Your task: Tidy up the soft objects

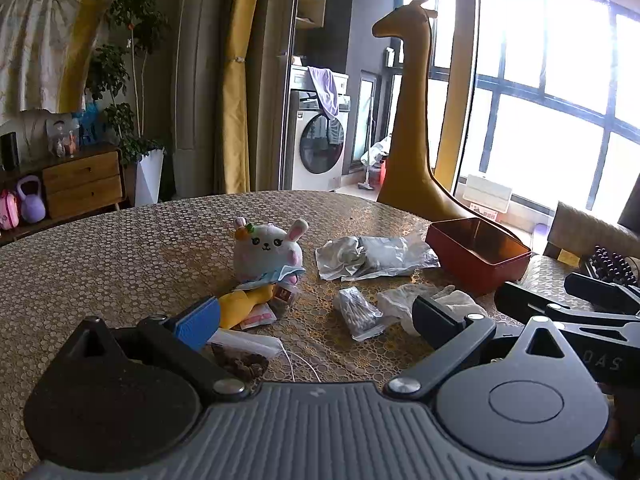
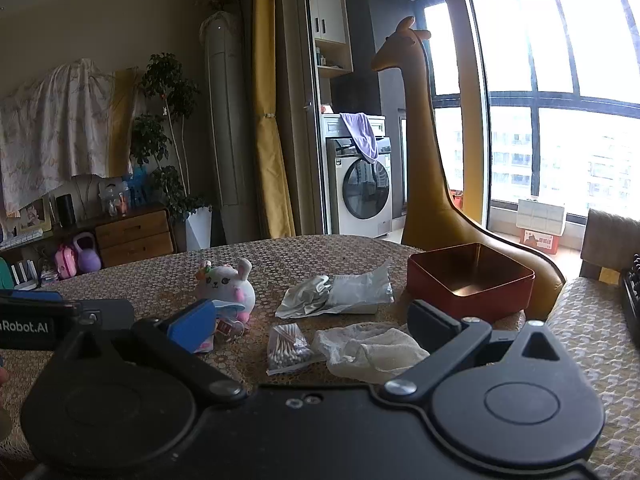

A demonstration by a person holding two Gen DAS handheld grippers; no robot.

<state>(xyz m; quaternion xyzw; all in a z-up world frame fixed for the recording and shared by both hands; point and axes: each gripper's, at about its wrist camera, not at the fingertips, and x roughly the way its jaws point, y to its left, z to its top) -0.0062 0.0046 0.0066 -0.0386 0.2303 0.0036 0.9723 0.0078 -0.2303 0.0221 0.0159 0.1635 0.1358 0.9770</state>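
Note:
A white bunny plush sits on the round table. A yellow plush lies in front of it. A silver foil bag, a bag of cotton swabs and a crumpled white cloth lie mid-table. An open red tin box stands at the right. My left gripper is open and empty above the near clutter. My right gripper is open and empty over the swabs and cloth.
Small packets and a bag of brown bits lie near my left fingers. A tall yellow giraffe figure stands behind the table. A black beaded item lies at the far right. The right gripper's body shows in the left view.

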